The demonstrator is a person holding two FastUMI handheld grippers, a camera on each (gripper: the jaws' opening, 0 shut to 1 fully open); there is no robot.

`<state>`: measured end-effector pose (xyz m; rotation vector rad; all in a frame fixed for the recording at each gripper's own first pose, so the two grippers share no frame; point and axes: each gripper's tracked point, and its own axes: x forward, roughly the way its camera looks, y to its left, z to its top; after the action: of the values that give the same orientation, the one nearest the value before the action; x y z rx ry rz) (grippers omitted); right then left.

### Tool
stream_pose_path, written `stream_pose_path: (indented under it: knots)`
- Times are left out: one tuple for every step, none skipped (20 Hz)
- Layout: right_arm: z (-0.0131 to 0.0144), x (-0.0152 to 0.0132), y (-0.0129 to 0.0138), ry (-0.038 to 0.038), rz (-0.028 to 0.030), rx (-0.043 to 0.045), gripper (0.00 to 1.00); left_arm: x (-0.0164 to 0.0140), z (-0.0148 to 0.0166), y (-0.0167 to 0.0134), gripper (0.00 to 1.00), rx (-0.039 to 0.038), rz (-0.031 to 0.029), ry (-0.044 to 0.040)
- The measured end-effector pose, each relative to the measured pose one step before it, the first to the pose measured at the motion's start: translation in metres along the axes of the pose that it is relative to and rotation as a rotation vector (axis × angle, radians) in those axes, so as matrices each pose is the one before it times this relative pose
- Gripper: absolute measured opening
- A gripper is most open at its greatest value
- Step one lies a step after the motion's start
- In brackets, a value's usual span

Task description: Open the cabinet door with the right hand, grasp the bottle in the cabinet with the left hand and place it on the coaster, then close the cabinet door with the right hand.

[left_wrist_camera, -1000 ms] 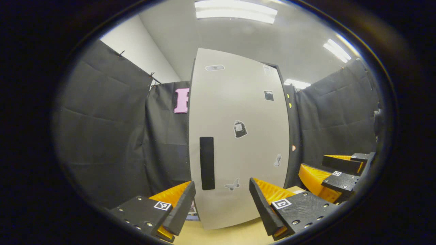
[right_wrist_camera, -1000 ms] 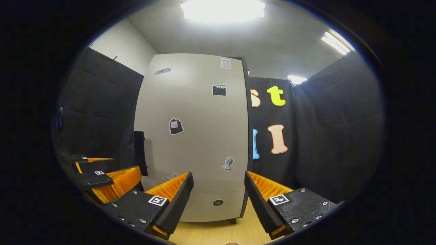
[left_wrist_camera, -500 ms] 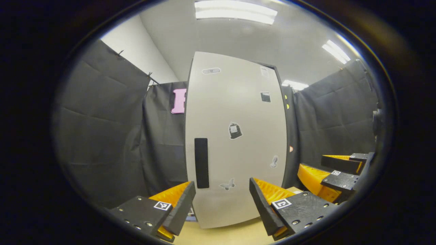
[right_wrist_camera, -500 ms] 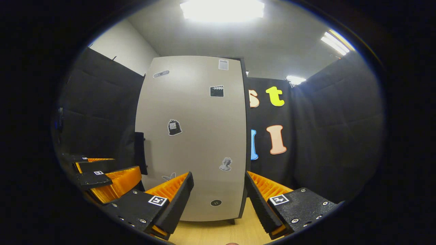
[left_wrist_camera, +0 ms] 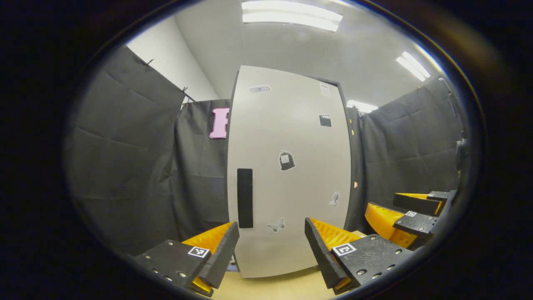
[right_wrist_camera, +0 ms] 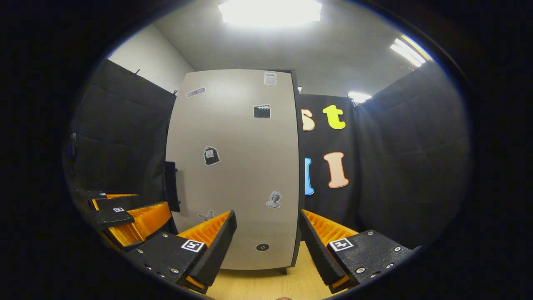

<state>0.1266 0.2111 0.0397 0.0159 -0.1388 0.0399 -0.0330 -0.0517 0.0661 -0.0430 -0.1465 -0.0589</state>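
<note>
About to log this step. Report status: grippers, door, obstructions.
Left gripper open, right gripper open, both empty. Cabinet door shut, black handle untouched. Nothing between grippers and door.

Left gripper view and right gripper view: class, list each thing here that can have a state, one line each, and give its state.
Cabinet door: shut, flush on the cabinet front.
Door handle: upright black bar, untouched.
Left gripper: open, holding nothing, pointing at the door.
Right gripper: open, holding nothing, short of the door.
Ceiling lights: on.
</note>
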Motion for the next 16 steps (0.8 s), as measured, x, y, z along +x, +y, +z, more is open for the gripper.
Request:
stream_pose_path:
  knots:
    - [-0.00094,0.00021,-0.00014,0.00155,-0.00029,0.00061,0.93,0.00064,0.00008,-0.0001,0.9,-0.00142,0.00002,-0.00192]
    - [-0.00032,0.00094,0.00049,0.00035,0.00055,0.00103,0.93,0.00038,0.00018,-0.00053,0.99,-0.00128,-0.00285,-0.00061]
    - [-0.00003,0.00099,0.00011,0.001,0.00074,-0.00129,0.93,-0.00006,0.00008,-0.00053,0.99,-0.00188,-0.00226,-0.00113]
    - [-0.00094,0.00115,0.00021,0.00151,0.00026,-0.00299,0.93,-0.00008,0.00033,-0.00119,0.99,-0.00096,-0.00269,-0.00211]
    - [-0.00028,0.00056,0.00047,0.00113,0.00089,-0.00045,0.93,0.00058,-0.00079,-0.001,0.99,0.00373,-0.00103,0.00279]
    - [-0.00049,0.00063,-0.00003,0.0007,0.00182,0.00234,0.93,0.00049,-0.00046,-0.00082,0.99,0.00396,-0.00147,0.00232]
    - [-0.00022,0.00027,0.00015,0.00066,0.00025,0.00044,0.93,-0.00057,-0.00046,0.00003,0.99,-0.00096,-0.0012,-0.00003]
    - [-0.00039,-0.00052,0.00027,0.00145,-0.00016,-0.00096,0.93,0.0002,0.00017,-0.00014,0.99,-0.00178,0.00015,0.00086]
    - [0.00012,0.00014,-0.00034,0.00058,-0.00025,0.00006,0.93,0.00019,-0.00036,-0.00039,0.99,-0.00141,-0.00028,0.00125]
    - [-0.00126,0.00111,-0.00086,0.00094,0.00034,0.00099,0.93,-0.00016,0.00063,0.0001,0.99,-0.00289,-0.00047,0.00084]
    - [0.0,-0.00002,-0.00077,0.00049,-0.00091,0.00044,0.93,0.00014,-0.00035,0.00014,0.99,-0.00201,0.00119,0.00131]
    - [0.00022,-0.0004,0.00007,0.00042,-0.00071,0.00099,0.93,0.00025,-0.00047,0.00047,0.99,0.00043,0.00135,0.00189]
    - [-0.00038,0.00041,-0.00023,0.00051,0.00042,0.00139,0.93,0.0001,-0.00063,-0.00046,0.99,0.00003,-0.00069,0.00164]
    - [-0.00007,0.00011,-0.00073,0.00182,-0.00091,-0.00034,0.93,0.00007,0.00012,-0.00038,0.99,-0.00019,-0.00041,0.00106]
    - [-0.00049,0.00048,-0.00083,-0.00004,0.00031,0.00021,0.93,0.00006,-0.00054,-0.00106,0.99,-0.00109,-0.00202,0.00001]
    - [-0.00005,0.00113,0.00007,-0.00053,0.00105,0.0013,0.93,0.00052,0.00035,-0.00077,0.99,0.00031,-0.00152,0.0011]
